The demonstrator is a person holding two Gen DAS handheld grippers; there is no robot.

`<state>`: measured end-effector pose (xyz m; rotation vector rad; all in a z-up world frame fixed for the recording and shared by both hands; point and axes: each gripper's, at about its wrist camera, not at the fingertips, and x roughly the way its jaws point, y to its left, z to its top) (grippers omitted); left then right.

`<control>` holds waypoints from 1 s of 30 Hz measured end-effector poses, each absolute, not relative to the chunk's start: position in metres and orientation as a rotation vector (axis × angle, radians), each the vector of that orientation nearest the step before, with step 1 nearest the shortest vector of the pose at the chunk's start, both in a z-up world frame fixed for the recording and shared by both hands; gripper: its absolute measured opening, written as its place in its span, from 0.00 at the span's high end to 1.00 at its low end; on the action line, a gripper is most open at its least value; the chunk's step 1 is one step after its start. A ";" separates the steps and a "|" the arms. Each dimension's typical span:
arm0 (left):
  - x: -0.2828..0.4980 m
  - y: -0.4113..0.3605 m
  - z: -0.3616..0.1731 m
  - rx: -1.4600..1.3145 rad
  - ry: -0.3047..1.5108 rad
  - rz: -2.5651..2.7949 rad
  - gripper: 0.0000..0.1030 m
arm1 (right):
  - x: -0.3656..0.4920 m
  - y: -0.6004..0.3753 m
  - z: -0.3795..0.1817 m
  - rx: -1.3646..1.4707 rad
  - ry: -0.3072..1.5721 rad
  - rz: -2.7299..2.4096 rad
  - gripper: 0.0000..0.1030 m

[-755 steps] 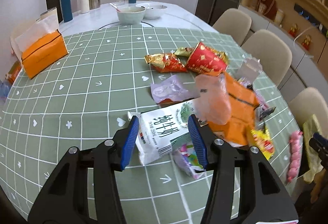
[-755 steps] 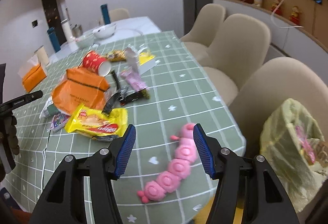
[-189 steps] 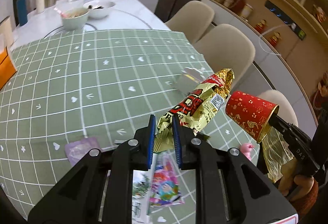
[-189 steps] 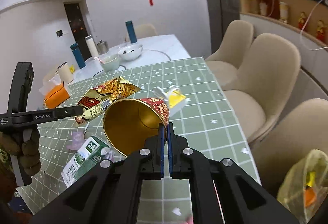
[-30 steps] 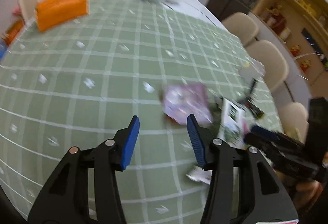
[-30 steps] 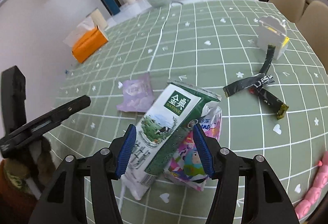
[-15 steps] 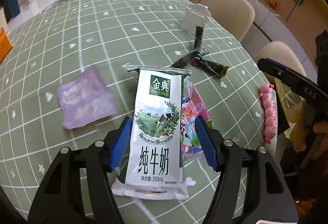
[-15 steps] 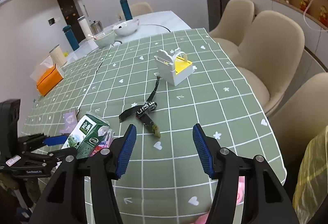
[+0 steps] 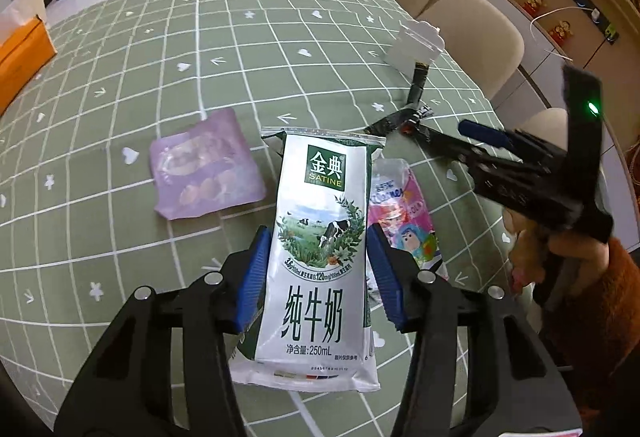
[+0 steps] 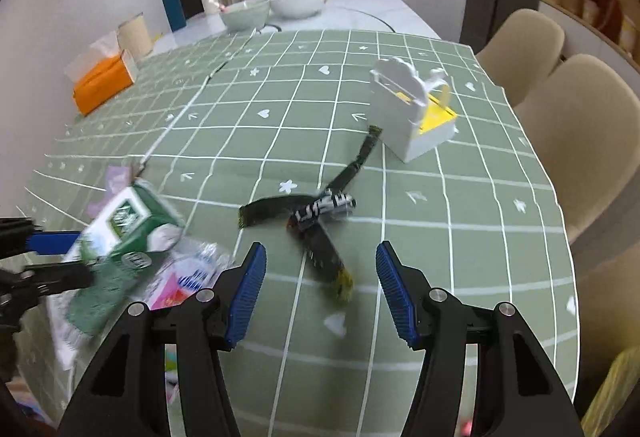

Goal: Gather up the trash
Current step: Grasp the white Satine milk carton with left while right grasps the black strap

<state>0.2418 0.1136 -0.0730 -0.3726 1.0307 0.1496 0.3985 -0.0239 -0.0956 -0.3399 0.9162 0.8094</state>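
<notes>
Our left tongs (image 9: 318,273) straddle the milk pouch (image 9: 320,237) lying on the tabletop (image 9: 120,85); the blue pads sit at its edges, though whether they touch it we cannot tell. Our right tongs (image 10: 318,287) gape wide and empty above the dark wrappers (image 10: 316,225), near the white box (image 10: 408,117).

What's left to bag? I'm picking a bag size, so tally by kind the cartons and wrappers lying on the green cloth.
Milk carton: 1
Purple pouch: 1
Pink cartoon snack packet: 1
Dark strip wrappers: 3
Total: 6
</notes>
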 end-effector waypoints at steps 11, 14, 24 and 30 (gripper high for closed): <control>0.249 0.102 -0.074 -0.346 1.055 0.125 0.54 | 0.425 -0.016 -0.106 -0.232 1.009 0.856 0.74; 0.252 0.099 -0.077 -0.339 1.070 0.114 0.54 | 0.418 -0.028 -0.103 -0.244 1.000 0.845 0.77; 0.260 0.088 -0.083 -0.310 1.099 0.100 0.54 | 0.386 -0.094 -0.074 -0.154 0.968 0.798 0.77; 0.265 0.083 -0.084 -0.314 1.110 0.086 0.54 | 0.369 -0.127 -0.052 -0.125 0.907 0.764 0.77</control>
